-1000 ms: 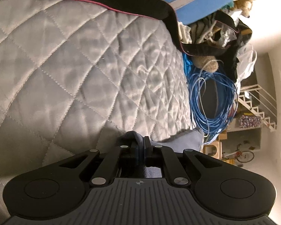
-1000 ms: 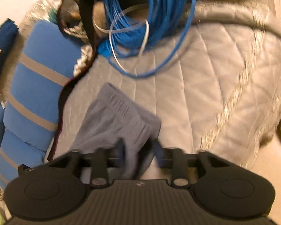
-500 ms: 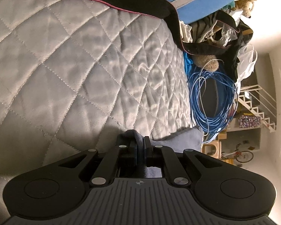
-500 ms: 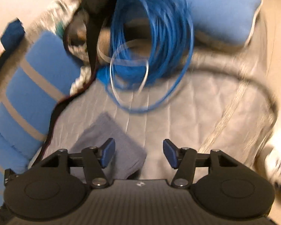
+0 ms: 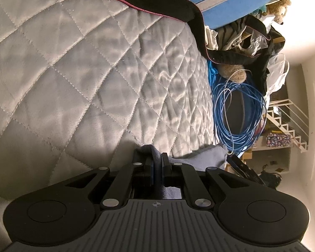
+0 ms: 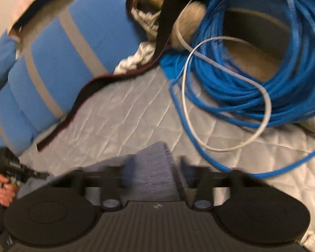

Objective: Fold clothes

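A grey-blue garment (image 5: 208, 157) lies on the quilted grey bedspread (image 5: 77, 79). My left gripper (image 5: 157, 163) is shut on a bunched fold of it at the near edge, and the rest trails off to the right. In the right wrist view, which is blurred, the flat ribbed end of the garment (image 6: 149, 180) lies between the fingers of my right gripper (image 6: 156, 167). Its jaws are closing, with gaps still showing beside the pads. The left gripper (image 6: 8, 166) and the hand (image 6: 2, 187) holding it show at the lower left of that view.
A large coil of blue cable (image 6: 262, 67) with a white loop lies on the bedspread just beyond the garment. Blue cushions with grey stripes (image 6: 58, 63) and a black strap with red piping (image 6: 77, 100) border the bedspread. A clutter of bags and a plush toy (image 5: 233, 71) sits behind the coil.
The right gripper has let go of the raised fold, swung and rolled toward the cable coil, and now straddles the garment's flat end. The left gripper has kept still, shut on the cloth.
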Demonstrator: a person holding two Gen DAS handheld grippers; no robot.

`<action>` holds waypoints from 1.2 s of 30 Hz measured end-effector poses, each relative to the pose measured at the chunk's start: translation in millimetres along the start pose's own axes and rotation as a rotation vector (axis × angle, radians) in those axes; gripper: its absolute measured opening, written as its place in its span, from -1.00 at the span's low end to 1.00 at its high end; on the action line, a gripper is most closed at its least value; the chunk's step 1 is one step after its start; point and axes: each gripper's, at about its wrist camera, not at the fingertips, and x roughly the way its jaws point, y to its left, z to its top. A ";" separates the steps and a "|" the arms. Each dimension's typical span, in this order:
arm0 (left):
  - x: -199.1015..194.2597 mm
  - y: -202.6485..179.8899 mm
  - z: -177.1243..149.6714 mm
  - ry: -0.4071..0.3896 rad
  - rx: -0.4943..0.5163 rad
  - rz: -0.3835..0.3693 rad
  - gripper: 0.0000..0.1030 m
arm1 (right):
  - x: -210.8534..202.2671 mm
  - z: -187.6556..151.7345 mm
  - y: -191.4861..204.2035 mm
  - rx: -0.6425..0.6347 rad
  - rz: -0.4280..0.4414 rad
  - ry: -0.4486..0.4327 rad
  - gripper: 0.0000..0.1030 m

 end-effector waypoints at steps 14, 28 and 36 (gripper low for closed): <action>-11.0 -0.4 2.2 -0.044 0.007 0.022 -0.89 | 5.6 18.9 13.1 -0.139 -0.065 -0.137 -0.88; -68.9 -74.3 -24.4 -0.249 0.211 0.151 -0.41 | -73.1 -12.5 22.6 -0.110 -0.284 -0.095 0.34; -95.4 -148.0 -115.9 -0.442 0.419 0.255 -0.13 | -78.9 -38.9 -17.1 0.427 -0.050 0.134 0.36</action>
